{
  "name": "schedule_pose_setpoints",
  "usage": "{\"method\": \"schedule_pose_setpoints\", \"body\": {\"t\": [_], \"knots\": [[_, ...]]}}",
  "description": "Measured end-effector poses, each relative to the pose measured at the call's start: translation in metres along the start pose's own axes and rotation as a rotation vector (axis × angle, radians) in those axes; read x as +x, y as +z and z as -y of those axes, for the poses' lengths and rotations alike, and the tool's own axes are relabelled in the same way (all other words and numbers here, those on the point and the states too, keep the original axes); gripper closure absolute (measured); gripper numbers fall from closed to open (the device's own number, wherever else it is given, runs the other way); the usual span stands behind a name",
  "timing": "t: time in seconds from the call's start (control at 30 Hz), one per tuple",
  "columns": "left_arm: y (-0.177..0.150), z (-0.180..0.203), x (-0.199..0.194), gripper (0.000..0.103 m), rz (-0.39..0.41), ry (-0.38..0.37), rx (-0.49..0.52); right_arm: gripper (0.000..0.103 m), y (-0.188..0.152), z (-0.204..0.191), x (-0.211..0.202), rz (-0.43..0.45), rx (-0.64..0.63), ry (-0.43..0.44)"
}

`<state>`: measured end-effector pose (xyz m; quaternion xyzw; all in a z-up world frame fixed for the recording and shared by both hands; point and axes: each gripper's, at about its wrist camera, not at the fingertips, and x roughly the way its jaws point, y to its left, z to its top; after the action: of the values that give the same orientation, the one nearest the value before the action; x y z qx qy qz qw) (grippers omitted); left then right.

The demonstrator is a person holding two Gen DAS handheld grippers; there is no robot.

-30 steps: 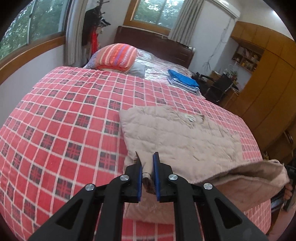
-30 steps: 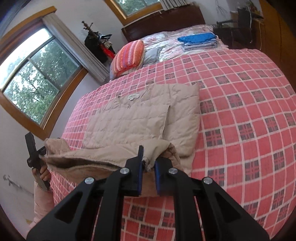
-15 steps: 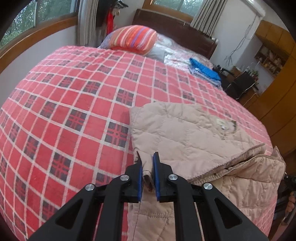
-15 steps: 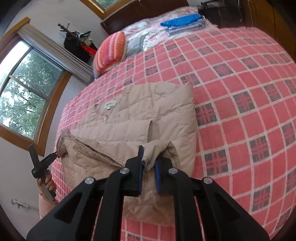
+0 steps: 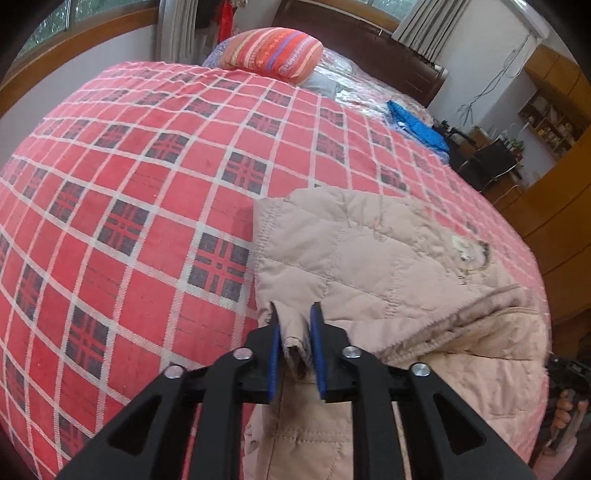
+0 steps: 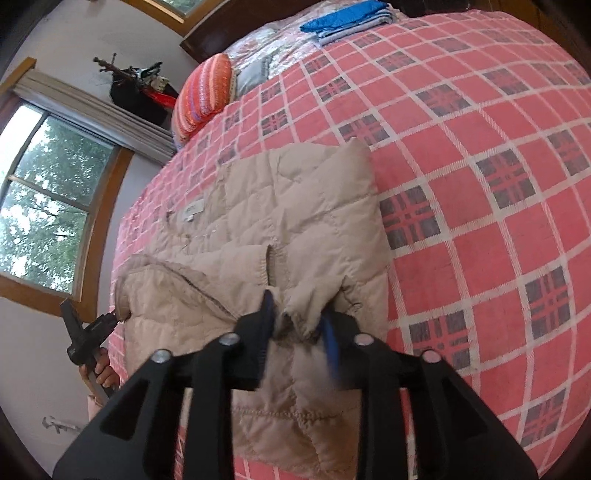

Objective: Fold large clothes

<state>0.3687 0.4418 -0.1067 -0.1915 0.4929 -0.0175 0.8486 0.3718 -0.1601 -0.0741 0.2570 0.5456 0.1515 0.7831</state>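
The bed (image 5: 122, 192), under a red plaid cover, carries the beige quilted jacket (image 5: 362, 258), which lies toward the foot edge, near the corner on the wardrobe side, well apart from the striped pillow (image 5: 277, 51) and the folded blue cloth (image 6: 347, 20) by the headboard. The jacket looks puffy and light, soft enough to slump into rolls. Its smooth shell probably slides on itself, so a fold likely needs to be laid down flat rather than dropped. The stitched hem and its corners are the firmest places to take hold, since the padding there bunches into something the pads can pinch.

The left hand-held gripper (image 5: 295, 345) is clamped on one bunched corner of the hem, lifted over the body. The right hand-held gripper (image 6: 295, 325) has the other corner between its jaws, which stand wider. That view is blurred, so I cannot tell whether it grips or is letting go.
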Motion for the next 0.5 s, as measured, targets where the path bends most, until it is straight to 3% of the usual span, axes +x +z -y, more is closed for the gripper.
{"method": "schedule_pose_setpoints", "body": {"t": [0.07, 0.1, 0.13, 0.17, 0.33, 0.5], "knots": [[-0.001, -0.005, -0.013, 0.035, 0.022, -0.022, -0.018, 0.06, -0.004, 0.001, -0.009, 0.006, -0.003, 0.01], [-0.003, -0.008, -0.025, 0.031, 0.065, -0.009, -0.014, 0.055, -0.008, 0.0, -0.017, 0.014, -0.009, 0.006], [-0.006, -0.009, -0.036, 0.03, 0.097, 0.0, 0.009, 0.041, -0.01, -0.001, -0.023, 0.027, -0.018, -0.013], [-0.008, -0.011, -0.045, 0.03, 0.108, 0.004, 0.029, 0.038, -0.014, -0.003, -0.033, 0.053, -0.04, -0.044], [-0.023, -0.02, -0.067, 0.023, 0.136, 0.033, 0.077, 0.038, -0.035, -0.006, -0.055, 0.067, -0.101, -0.051], [-0.036, -0.022, -0.047, 0.023, 0.096, 0.126, 0.111, 0.038, -0.046, -0.007, -0.033, 0.026, -0.111, -0.092]]}}
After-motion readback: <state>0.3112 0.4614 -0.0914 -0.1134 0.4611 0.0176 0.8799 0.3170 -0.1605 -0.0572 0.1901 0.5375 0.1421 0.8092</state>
